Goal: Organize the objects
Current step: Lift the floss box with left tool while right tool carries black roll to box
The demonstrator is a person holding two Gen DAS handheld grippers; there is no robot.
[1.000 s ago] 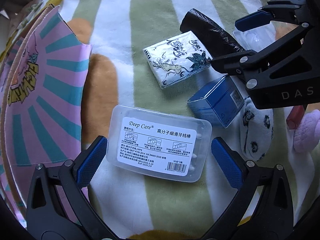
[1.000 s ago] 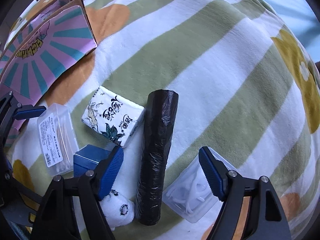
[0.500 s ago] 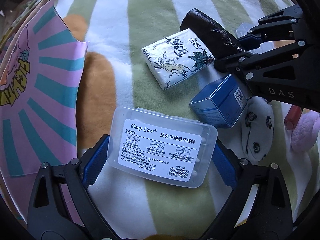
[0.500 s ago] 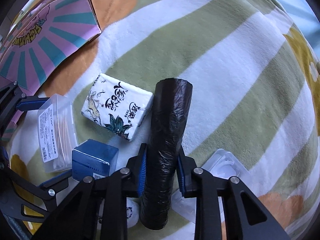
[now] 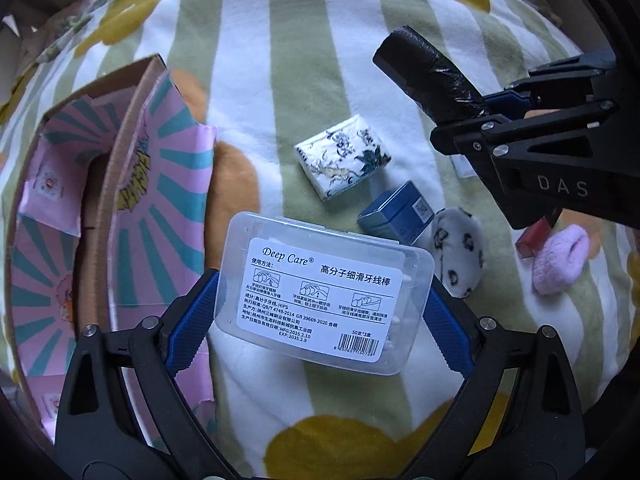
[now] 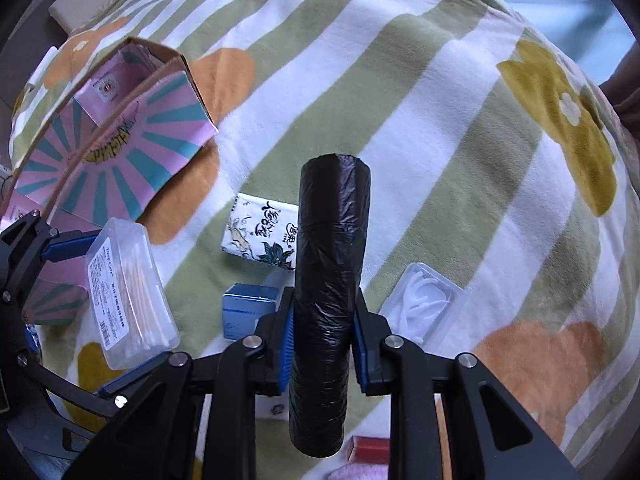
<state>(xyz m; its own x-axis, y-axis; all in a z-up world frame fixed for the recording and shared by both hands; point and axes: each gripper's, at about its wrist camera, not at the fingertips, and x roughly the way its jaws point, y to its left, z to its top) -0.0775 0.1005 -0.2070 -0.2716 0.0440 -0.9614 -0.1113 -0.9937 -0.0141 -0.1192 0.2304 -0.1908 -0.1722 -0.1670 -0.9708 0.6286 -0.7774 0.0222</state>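
Note:
My left gripper (image 5: 320, 312) is shut on a clear plastic floss-pick box (image 5: 324, 292) with a white Deep Care label and holds it above the blanket; the box also shows in the right wrist view (image 6: 128, 292). My right gripper (image 6: 322, 340) is shut on a black roll of bin bags (image 6: 328, 280) and holds it raised; the roll also shows in the left wrist view (image 5: 428, 72). An open pink and teal cardboard box (image 5: 100, 208) lies at the left, also in the right wrist view (image 6: 120, 132).
On the striped flower blanket (image 5: 280, 80) lie a printed tissue pack (image 5: 344, 156), a blue carton (image 5: 396, 212), a white patterned pouch (image 5: 456, 252), a pink fuzzy item (image 5: 560, 260), a red box (image 6: 370, 450) and a clear floss case (image 6: 420, 300).
Both grippers closed: the left on the floss-pick box, the right on the black roll. Both have lifted their objects off the blanket, and more of the open cardboard box has come into view.

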